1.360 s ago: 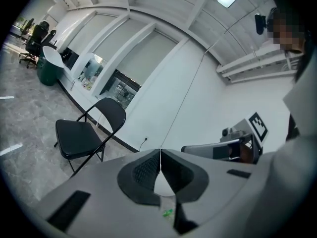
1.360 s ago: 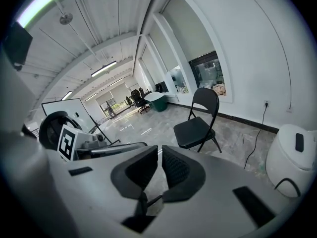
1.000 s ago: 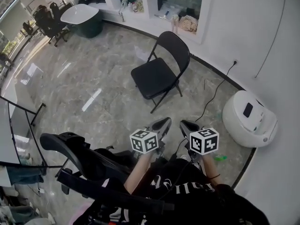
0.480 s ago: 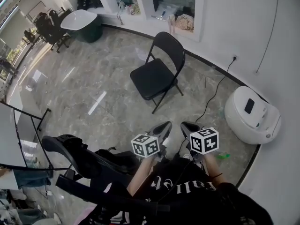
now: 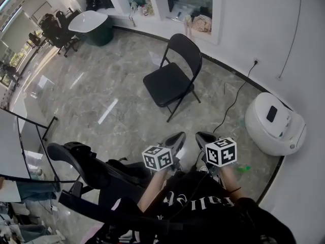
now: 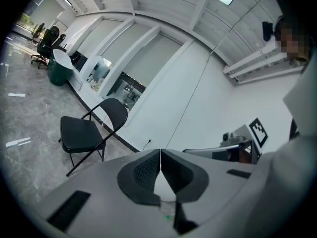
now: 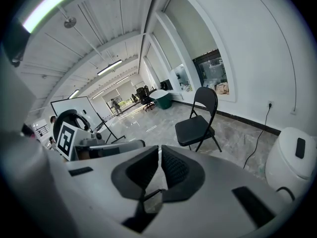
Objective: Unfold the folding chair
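A black folding chair [image 5: 170, 83] stands unfolded on the marble floor, seat down and backrest toward the wall. It also shows in the left gripper view [image 6: 81, 133] and the right gripper view [image 7: 197, 125]. My left gripper [image 5: 177, 135] and right gripper [image 5: 203, 136] are held side by side close to the person's body, well short of the chair. The left gripper [image 6: 160, 155] is shut with nothing in it. The right gripper [image 7: 159, 155] is shut but for a sliver of a gap, also with nothing in it.
A white round appliance [image 5: 274, 123] sits by the wall at the right, with a black cable [image 5: 231, 103] running across the floor to a wall socket. A black office chair [image 5: 86, 166] stands at my lower left beside a glass panel [image 5: 20, 136]. A white table [image 5: 94, 22] stands far back.
The head view has shifted a little, so the chair sits slightly further right in it. Both grippers stay shut and side by side; the chair stands as before.
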The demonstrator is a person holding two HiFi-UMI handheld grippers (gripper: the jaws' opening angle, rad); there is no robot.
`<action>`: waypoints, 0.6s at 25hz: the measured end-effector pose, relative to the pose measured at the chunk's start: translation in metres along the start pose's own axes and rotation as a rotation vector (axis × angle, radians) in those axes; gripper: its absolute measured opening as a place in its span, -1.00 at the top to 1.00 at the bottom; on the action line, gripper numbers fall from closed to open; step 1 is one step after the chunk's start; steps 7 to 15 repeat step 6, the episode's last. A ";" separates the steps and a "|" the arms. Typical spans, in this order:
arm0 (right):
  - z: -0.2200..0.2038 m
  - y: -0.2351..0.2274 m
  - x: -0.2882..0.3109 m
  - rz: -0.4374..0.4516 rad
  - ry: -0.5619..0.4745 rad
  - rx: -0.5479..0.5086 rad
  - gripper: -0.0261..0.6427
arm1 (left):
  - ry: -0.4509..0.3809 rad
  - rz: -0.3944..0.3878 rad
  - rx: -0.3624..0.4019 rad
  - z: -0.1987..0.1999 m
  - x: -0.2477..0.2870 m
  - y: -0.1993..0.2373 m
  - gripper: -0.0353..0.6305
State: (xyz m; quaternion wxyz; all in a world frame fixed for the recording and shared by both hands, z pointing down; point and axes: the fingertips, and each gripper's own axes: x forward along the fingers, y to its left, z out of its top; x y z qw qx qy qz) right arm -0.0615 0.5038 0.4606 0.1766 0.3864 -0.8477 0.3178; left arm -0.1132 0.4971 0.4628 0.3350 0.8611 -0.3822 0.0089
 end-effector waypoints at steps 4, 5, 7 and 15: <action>-0.004 0.003 0.000 -0.004 0.003 -0.003 0.83 | 0.002 0.008 0.003 -0.002 -0.004 0.004 0.88; -0.005 0.004 0.000 -0.005 0.003 -0.004 0.83 | 0.002 0.009 0.003 -0.003 -0.005 0.005 0.88; -0.005 0.005 0.000 -0.005 0.003 -0.005 0.83 | 0.002 0.010 0.003 -0.003 -0.006 0.006 0.88; -0.005 0.005 0.000 -0.005 0.003 -0.005 0.83 | 0.002 0.010 0.003 -0.003 -0.006 0.006 0.88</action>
